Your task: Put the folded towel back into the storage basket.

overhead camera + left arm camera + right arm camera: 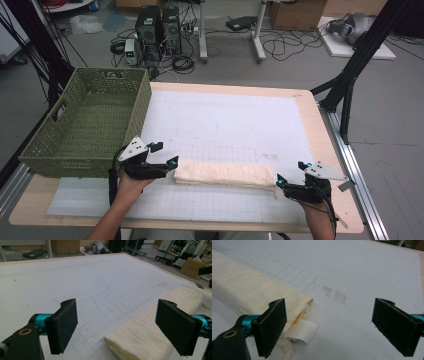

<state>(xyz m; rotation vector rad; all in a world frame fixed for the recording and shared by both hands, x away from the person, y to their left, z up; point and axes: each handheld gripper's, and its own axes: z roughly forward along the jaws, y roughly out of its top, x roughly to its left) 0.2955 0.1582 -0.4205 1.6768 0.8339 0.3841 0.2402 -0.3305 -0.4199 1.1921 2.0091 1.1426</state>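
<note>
Close to the near edge of the counter (327,150), a person's two hands come in, each holding a gripper. The left gripper (167,154) sits at the left end of a folded cream towel (225,174), its jaws spread wide; in the left gripper view the towel's end (140,337) lies between them, nearer the right-hand one, and I cannot tell whether it touches. The right gripper (289,172) is at the towel's other end, jaws likewise spread wide apart. In the right gripper view the towel's end (257,290) lies just beside the left-hand jaw, with a small white tag (303,332) and a bit of yellow showing among the folds.

The towel is a long, narrow bundle lying parallel to the near edge, on a white gridded mat (235,120) that covers most of the counter.

Farther back, at the far left corner, a green woven basket (87,120) stands partly over the counter's left edge.

Beyond the counter, the floor holds computer towers (159,30), loose cables and cardboard boxes (297,12)
</note>
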